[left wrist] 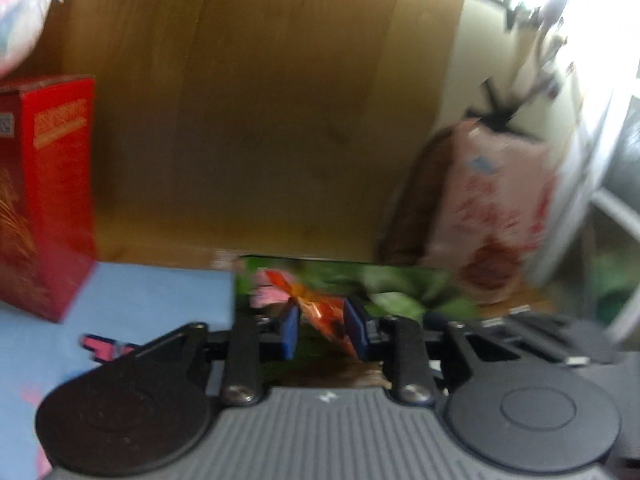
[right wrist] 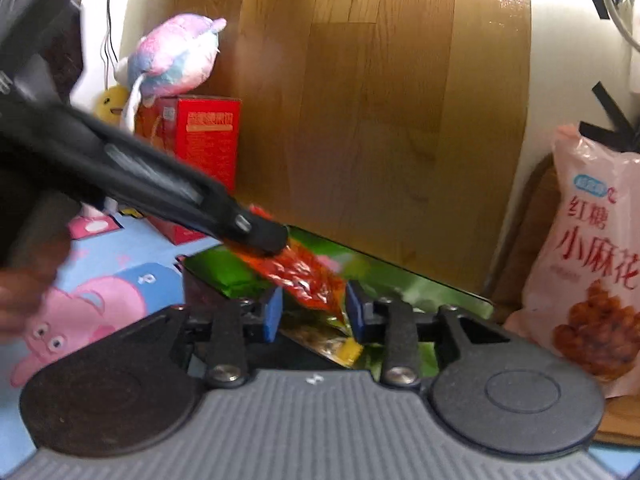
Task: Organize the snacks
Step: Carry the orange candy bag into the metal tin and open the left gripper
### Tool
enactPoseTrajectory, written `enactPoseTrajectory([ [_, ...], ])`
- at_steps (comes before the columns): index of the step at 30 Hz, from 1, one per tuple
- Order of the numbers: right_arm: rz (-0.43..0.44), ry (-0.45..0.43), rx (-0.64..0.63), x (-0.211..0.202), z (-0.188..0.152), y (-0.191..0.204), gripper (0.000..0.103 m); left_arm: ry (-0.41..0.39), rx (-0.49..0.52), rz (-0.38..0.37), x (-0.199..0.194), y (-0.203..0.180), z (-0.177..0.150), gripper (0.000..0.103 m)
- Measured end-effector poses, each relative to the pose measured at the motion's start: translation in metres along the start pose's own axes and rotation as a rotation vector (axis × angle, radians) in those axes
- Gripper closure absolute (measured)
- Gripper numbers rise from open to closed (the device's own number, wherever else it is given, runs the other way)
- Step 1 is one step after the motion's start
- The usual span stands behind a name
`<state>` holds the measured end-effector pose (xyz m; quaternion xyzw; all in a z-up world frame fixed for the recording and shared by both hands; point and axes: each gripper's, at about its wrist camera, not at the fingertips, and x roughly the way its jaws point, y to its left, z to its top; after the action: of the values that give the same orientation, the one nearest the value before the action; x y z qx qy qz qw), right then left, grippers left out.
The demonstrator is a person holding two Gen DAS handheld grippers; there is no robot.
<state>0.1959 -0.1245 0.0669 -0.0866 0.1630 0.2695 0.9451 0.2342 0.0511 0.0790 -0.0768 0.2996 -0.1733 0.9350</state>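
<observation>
A red-orange snack packet (right wrist: pixel 308 276) hangs over an open green box (right wrist: pixel 224 272). My left gripper (right wrist: pixel 264 240) reaches in from the left on a long black arm and is shut on the packet's upper end. In the blurred left wrist view the packet (left wrist: pixel 320 312) sits pinched between the blue pads of the left gripper (left wrist: pixel 321 330), with the green box (left wrist: pixel 380 276) behind. My right gripper (right wrist: pixel 314 312) is open, and the packet's lower end dangles between its blue pads. A yellow-edged packet (right wrist: pixel 340 348) lies inside the box below.
A red carton (right wrist: pixel 208 136) stands at the back left with a plush toy (right wrist: pixel 176 56) on it. A pink snack bag (right wrist: pixel 596 264) leans at the right. A wooden panel (right wrist: pixel 380 120) rises behind the box. A cartoon mat (right wrist: pixel 104 304) covers the surface; a hand (right wrist: pixel 20 292) is at left.
</observation>
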Motion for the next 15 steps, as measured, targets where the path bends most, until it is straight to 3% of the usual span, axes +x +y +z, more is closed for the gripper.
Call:
enactPoseTrajectory([
  [1,0.003,-0.017,0.004,-0.006,-0.002,0.002,0.05,0.004,0.006,0.003,0.001,-0.001,-0.003,0.074],
  [8,0.009,-0.041,0.107,-0.044,-0.018,0.008,0.05,0.003,0.079,0.056,-0.022,-0.014,-0.027,0.069],
  [10,0.003,-0.055,0.157,-0.059,-0.024,0.006,0.049,-0.031,0.124,0.086,-0.038,-0.022,-0.034,0.059],
  [15,0.005,-0.059,0.297,-0.09,-0.043,0.01,0.048,-0.051,0.18,0.124,-0.07,-0.043,-0.052,0.058],
])
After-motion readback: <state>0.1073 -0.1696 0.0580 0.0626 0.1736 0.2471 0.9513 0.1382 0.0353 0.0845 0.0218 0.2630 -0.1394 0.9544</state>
